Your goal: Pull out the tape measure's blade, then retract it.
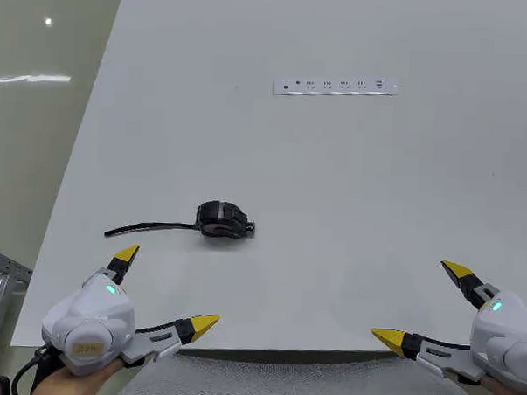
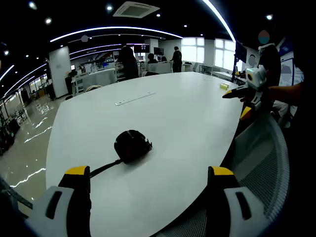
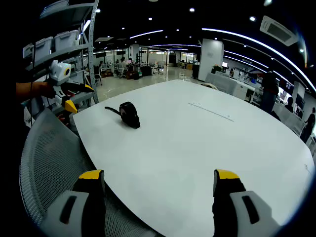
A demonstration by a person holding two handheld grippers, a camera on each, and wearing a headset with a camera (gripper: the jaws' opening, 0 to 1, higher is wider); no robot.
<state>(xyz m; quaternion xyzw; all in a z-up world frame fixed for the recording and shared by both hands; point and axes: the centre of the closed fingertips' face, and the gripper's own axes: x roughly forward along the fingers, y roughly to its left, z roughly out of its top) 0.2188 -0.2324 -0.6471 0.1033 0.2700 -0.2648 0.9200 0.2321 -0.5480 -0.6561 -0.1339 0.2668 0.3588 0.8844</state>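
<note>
Holding both grippers low at the near edge of the white table, I have the jaws of each spread wide, with nothing between them. My left gripper sits at the bottom left of the head view, its yellow-tipped fingers pointing up and out over the tabletop. My right gripper mirrors it at the bottom right, well apart from the left.

The tape measure lies on the table ahead of my left gripper, near it but not touching. It is a dark, rounded case resting flat. A thin black strap trails from the case toward the table's left edge. A small nub juts from the right side of the case; I cannot tell whether it is the hook of the blade.

From the left gripper view the tape measure sits just beyond and between my open jaws, a little left of centre. From the right gripper view it lies far off to the left, with my left gripper beyond it at the table's rim.

A white power strip lies flat farther back on the table. A grey mesh chair back curves under the near edge.
</note>
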